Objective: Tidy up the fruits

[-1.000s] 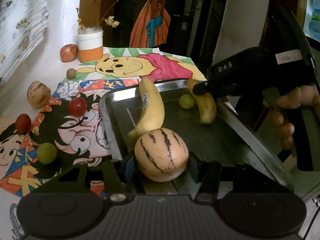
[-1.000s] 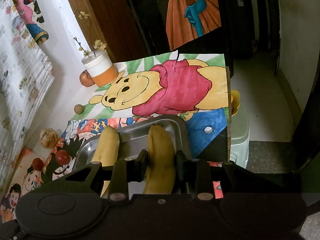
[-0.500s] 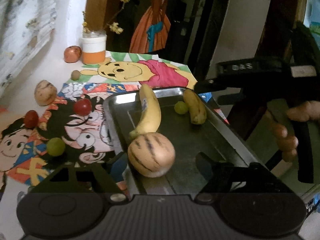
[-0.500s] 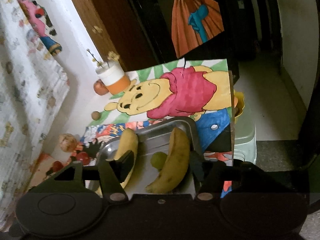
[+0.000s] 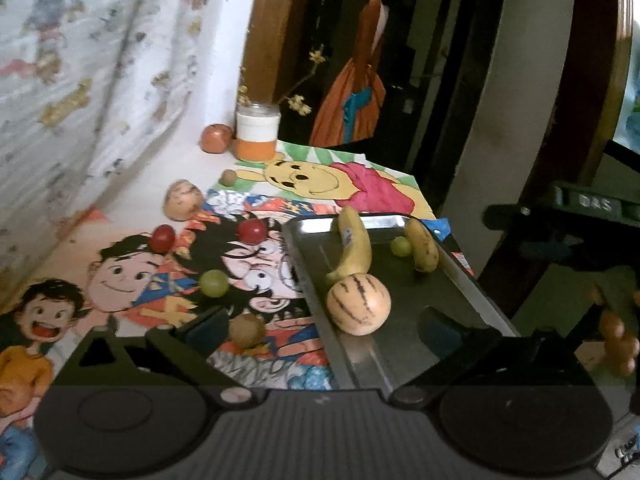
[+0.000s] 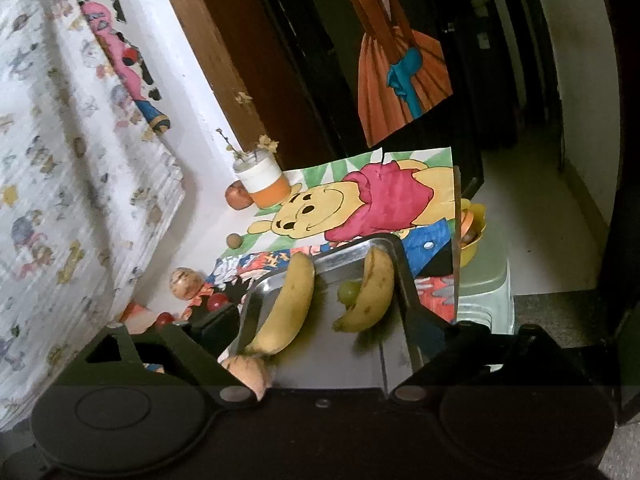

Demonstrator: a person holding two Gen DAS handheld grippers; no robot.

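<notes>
Both grippers have let go and backed up off the tray [image 5: 460, 276]: left gripper [image 5: 324, 332] jaws opening, empty, striped melon [image 5: 358, 304] lying just ahead on the tray; right gripper [image 6: 320, 328] jaws opening, spotted banana [image 6: 370, 288] ahead, free. Next pick, judged: green grape [image 5: 214, 283], ahead-left on the table [image 5: 160, 168]. Approach low, centre the jaws, close gently; it rolls.

The striped melon [image 5: 358, 309] and two bananas [image 5: 352, 249] are crowding the tray's [image 5: 468, 280] left half. Its near right corner is lying bare.
</notes>
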